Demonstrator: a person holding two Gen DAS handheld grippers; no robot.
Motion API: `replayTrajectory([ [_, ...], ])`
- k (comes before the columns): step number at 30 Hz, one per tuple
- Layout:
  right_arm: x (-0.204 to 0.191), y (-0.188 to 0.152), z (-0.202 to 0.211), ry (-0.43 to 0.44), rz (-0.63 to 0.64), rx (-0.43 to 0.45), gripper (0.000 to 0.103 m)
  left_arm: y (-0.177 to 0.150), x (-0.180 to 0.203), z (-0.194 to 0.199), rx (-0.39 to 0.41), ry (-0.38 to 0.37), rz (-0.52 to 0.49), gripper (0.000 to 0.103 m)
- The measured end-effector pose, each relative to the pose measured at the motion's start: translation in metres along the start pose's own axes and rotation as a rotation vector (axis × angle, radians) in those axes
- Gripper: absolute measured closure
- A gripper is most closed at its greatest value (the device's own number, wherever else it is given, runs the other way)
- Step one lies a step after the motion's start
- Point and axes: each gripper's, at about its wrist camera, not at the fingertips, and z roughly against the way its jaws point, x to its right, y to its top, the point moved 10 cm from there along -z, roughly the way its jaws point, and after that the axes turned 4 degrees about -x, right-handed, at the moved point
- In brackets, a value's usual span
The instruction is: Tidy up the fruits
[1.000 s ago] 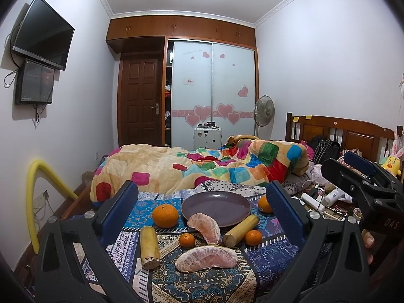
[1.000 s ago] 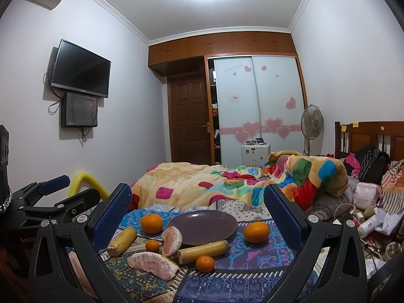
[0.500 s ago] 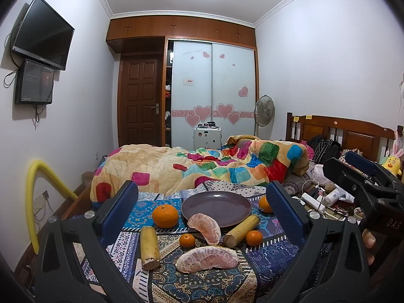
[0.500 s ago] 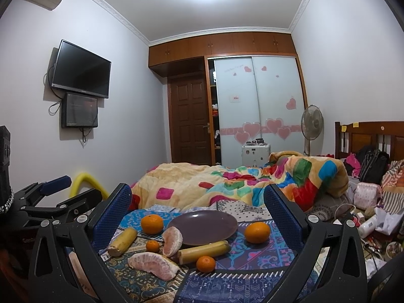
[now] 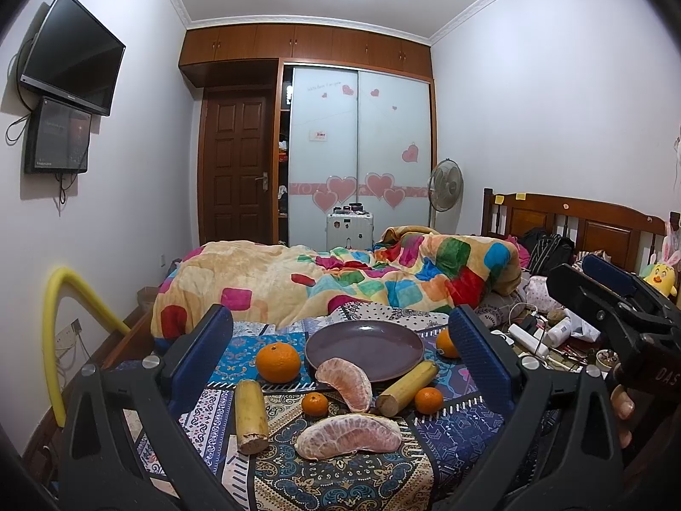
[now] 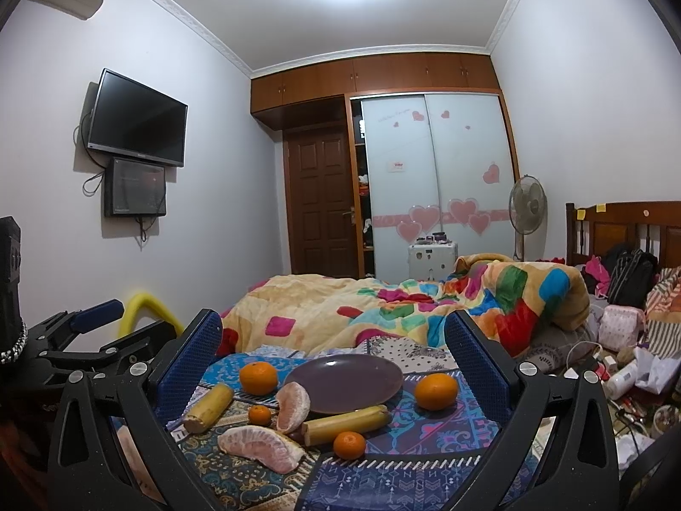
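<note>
Purple and bare, plate [image 5: 366, 347] at the far side of a patterned cloth [image 5: 340, 481], with the fruit loose in front and beside it. Two large oranges flanking the plate: one on the left [image 5: 277, 362], one on the right [image 6: 436, 390]. Two small mandarins nearer, left [image 5: 315, 404] and right [image 5: 428, 400]. Two peeled pomelo wedges, the upper [image 5: 345, 383] overlapping the plate's near rim, the lower [image 5: 350, 435] flat on the cloth. Two banana pieces: one [image 5: 251, 415] alone at left, one [image 5: 406, 387] resting against the plate's front edge.

Left gripper [image 5: 340, 362] spread wide, nothing between its jaws, fruit well ahead of the fingertips. Right gripper [image 6: 334, 362] likewise released and empty, hovering short of the cloth.

Likely trouble from here: round oranges and mandarins rolling off the cloth toward the quilt [image 5: 332, 281] if nudged by a jaw instead of straddled; peeled pomelo flesh tearing or squashing under a hard squeeze; plate sliding or tipping on the soft bedding when the banana or wedge leaning on it is lifted; grippers colliding over so tight a cluster.

Readable writing: only "DAS" on the other gripper's body [image 5: 664, 377] at the right edge of the left wrist view. Wardrobe door lettering too small to read.
</note>
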Motion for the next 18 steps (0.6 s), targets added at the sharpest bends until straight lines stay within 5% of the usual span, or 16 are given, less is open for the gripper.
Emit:
replayTrajectory([
  [18,-0.0017,-0.0006,-0.0024,0.002,-0.003,-0.003,0.0,-0.0049,0.0,-0.0055,-0.004,0.0,-0.001,0.0],
])
